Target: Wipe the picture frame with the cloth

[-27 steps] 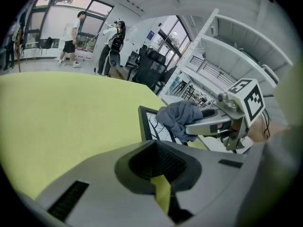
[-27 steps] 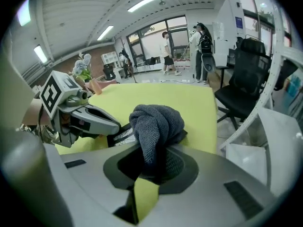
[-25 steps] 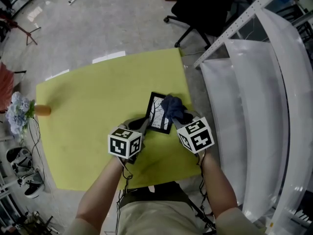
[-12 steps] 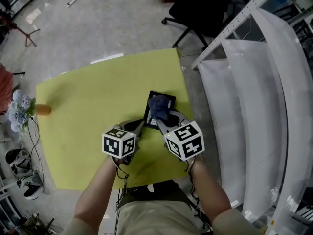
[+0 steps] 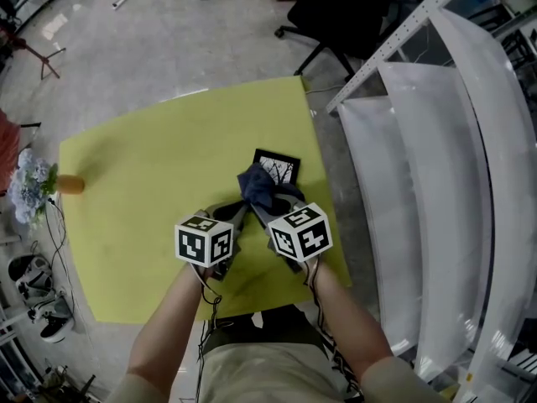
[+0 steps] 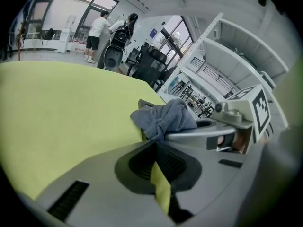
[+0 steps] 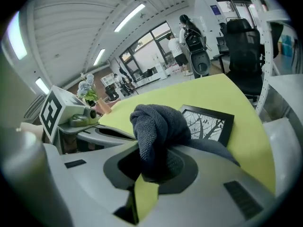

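- Right gripper [image 7: 147, 174]: jaws clamped on a bunched dark blue-grey cloth [image 5: 258, 186], which covers the near half of a black rectangular picture frame with a tree print [image 5: 279, 165].
- Frame lies flat on the yellow-green tabletop [image 5: 143, 166], near its right edge.
- Left gripper [image 6: 155, 151]: jaws closed together and empty, just beside the frame's near-left corner; contact unclear.
- Step: likely mid-wipe.
- Next: sweep the cloth over the uncovered far half, pressing lightly so the frame doesn't slide.

— What is the picture frame [image 5: 278, 166] like?
— Black and thin, around a pale print of bare branches. It lies flat on the yellow table [image 5: 151, 166], far end uncovered.
— And the cloth [image 5: 257, 187]?
— Dark blue, bunched, clamped in the right gripper [image 5: 268, 204], apparently resting on the frame's near end.
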Demonstrator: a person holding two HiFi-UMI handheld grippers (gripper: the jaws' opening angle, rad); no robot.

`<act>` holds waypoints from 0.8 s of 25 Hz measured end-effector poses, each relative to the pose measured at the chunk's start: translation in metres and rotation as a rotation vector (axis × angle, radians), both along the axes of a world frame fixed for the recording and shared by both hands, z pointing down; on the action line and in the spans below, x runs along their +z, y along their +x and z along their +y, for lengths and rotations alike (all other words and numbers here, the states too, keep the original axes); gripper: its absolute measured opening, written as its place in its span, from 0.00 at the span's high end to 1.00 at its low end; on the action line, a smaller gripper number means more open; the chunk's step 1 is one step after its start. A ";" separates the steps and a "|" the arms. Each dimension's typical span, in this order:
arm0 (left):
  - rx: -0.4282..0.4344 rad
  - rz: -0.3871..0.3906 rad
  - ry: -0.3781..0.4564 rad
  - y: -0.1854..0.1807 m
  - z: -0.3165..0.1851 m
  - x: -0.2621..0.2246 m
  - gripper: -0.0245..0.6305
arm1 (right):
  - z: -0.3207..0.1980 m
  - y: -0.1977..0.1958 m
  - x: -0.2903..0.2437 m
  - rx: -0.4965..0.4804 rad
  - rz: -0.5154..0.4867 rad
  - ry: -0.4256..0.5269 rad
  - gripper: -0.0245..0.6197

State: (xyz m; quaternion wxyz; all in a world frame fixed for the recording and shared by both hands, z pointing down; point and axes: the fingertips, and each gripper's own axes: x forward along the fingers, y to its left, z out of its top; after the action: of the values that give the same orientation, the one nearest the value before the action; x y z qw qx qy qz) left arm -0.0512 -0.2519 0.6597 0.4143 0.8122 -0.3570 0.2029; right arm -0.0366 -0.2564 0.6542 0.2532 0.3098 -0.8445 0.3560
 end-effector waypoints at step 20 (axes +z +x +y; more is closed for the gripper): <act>-0.045 -0.003 0.018 -0.009 0.006 -0.009 0.95 | 0.030 0.129 -0.018 0.191 0.332 0.090 0.87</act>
State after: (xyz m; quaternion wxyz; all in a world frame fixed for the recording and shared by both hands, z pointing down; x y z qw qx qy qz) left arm -0.0601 -0.2454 0.6507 0.4110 0.8073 -0.3778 0.1914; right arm 0.0927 -0.2267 0.6365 0.3400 0.4540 -0.7730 0.2841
